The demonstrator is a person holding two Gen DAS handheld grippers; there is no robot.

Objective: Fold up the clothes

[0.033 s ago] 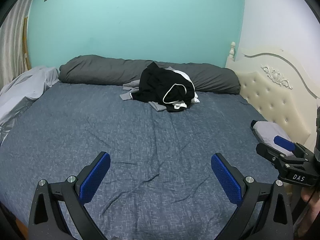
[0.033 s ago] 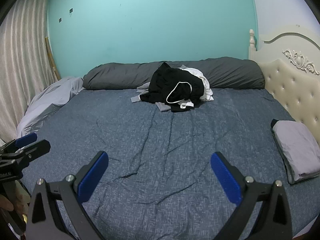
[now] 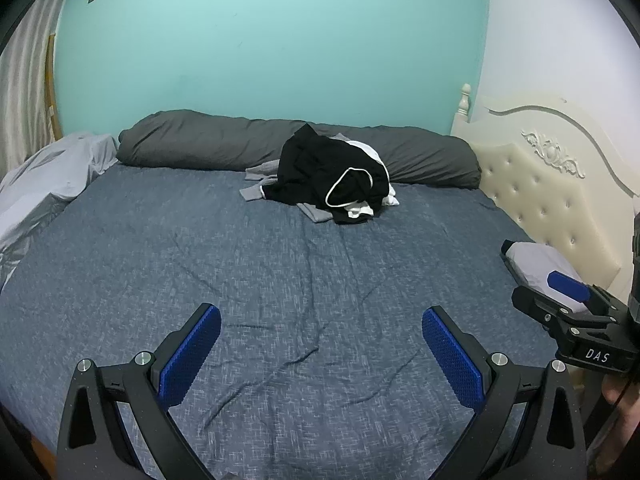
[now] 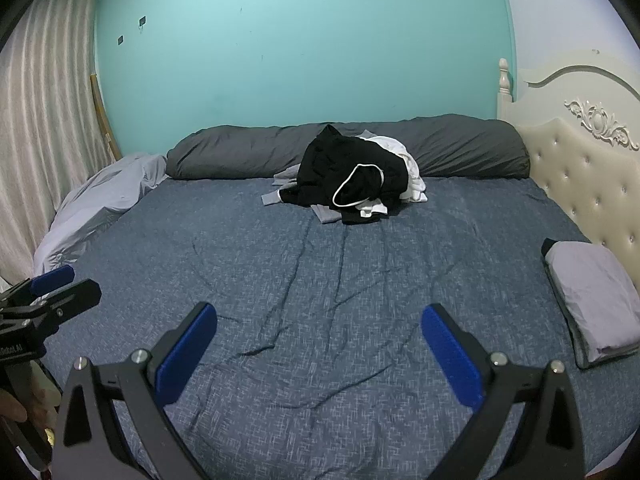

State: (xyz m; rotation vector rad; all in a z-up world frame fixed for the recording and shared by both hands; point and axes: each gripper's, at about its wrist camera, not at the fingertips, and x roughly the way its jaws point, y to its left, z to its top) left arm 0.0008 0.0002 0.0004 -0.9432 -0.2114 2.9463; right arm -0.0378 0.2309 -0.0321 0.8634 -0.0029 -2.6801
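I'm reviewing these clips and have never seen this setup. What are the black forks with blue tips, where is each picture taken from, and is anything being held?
There is no robot. A person holds a two-finger claw in each hand, and each claw carries a wide-angle camera looking forward along its fingers. One picture comes from the left claw, the other from the right claw; each also shows the other at its edge. Both claws are open and hold nothing. They hover over a bed with a blue sheet. A pile of unfolded clothes, black, white and grey, lies at the far side against a long dark grey pillow. One folded grey garment lies by the cream headboard.
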